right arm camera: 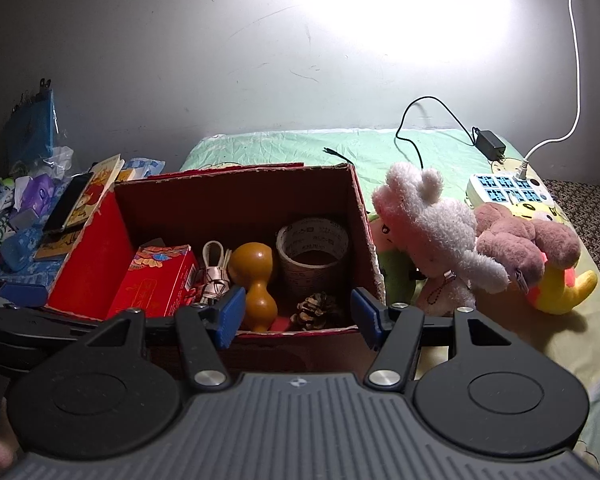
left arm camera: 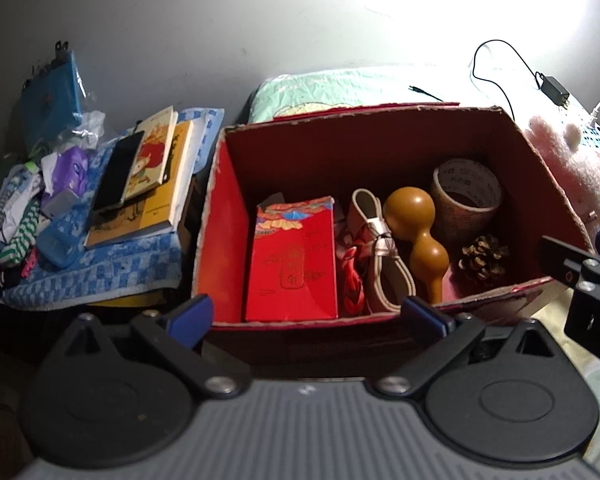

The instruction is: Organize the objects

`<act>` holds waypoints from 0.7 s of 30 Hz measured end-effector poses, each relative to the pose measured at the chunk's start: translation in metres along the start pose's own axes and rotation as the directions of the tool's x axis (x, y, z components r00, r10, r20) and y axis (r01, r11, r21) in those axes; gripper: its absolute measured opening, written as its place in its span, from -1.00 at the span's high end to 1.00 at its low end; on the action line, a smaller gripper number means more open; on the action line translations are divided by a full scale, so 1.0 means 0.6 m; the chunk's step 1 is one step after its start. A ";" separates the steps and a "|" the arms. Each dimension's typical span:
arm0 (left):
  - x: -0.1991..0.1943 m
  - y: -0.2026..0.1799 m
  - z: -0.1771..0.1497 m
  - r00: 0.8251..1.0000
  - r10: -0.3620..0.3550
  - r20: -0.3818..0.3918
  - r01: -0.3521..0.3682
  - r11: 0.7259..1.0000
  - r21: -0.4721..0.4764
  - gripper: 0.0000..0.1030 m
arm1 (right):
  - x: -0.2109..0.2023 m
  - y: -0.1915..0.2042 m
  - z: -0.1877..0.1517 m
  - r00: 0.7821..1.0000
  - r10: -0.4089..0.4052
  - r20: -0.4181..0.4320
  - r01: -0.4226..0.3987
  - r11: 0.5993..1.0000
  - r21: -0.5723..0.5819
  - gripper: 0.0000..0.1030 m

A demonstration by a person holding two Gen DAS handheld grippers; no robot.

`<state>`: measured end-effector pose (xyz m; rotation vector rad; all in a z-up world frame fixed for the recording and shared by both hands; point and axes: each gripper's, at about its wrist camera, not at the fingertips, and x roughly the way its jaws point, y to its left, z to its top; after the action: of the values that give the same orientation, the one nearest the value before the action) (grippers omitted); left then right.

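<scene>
The box sits just ahead of both tongs, left and right, each spread apart and empty. Inside, the gourd leans between cable and tape; a careless reach could topple it. Plush toys crowd the bed rightward, books leftward.

Counts: 1 box ahead of the tongs. Inside: 1 red packet, 1 gourd, 1 tape roll, 1 pinecone, 1 cable bundle. Left: 2 books, 1 phone. Right: 3 plush toys, 1 power strip.
</scene>
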<state>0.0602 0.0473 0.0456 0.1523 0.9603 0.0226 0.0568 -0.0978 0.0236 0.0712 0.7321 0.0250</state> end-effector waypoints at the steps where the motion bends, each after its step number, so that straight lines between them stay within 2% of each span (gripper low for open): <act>1: 0.000 -0.002 -0.003 1.000 -0.003 -0.009 0.003 1.000 0.000 -0.95 | -0.002 0.000 -0.002 1.000 0.003 -0.002 -0.003 1.000 -0.002 -0.19; 5: 0.002 -0.010 -0.014 0.999 0.007 -0.046 -0.006 1.000 0.013 -0.95 | -0.009 -0.001 -0.004 1.000 0.006 -0.005 -0.006 1.000 -0.005 -0.19; 9: -0.003 -0.005 -0.005 0.998 -0.016 -0.061 0.016 1.000 -0.003 -0.95 | -0.018 0.000 0.016 1.000 0.000 0.022 0.001 0.999 -0.049 -0.19; 13: -0.023 -0.003 0.023 1.000 0.006 -0.010 -0.006 1.000 0.005 -0.95 | -0.033 0.006 0.057 0.996 -0.009 0.091 0.024 0.987 -0.160 -0.19; 17: -0.044 0.000 0.061 0.999 0.022 0.050 -0.023 1.000 0.010 -0.95 | -0.043 0.009 0.094 0.986 -0.023 0.167 0.070 0.956 -0.285 -0.19; 21: -0.046 0.001 0.088 0.996 0.029 0.082 -0.028 1.000 -0.011 -0.95 | -0.035 -0.008 0.114 0.982 -0.028 0.186 0.078 0.961 -0.266 -0.20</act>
<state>0.0872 0.0395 0.0980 0.1565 0.8762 0.0471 0.0868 -0.1075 0.0877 -0.2075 0.5429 0.0665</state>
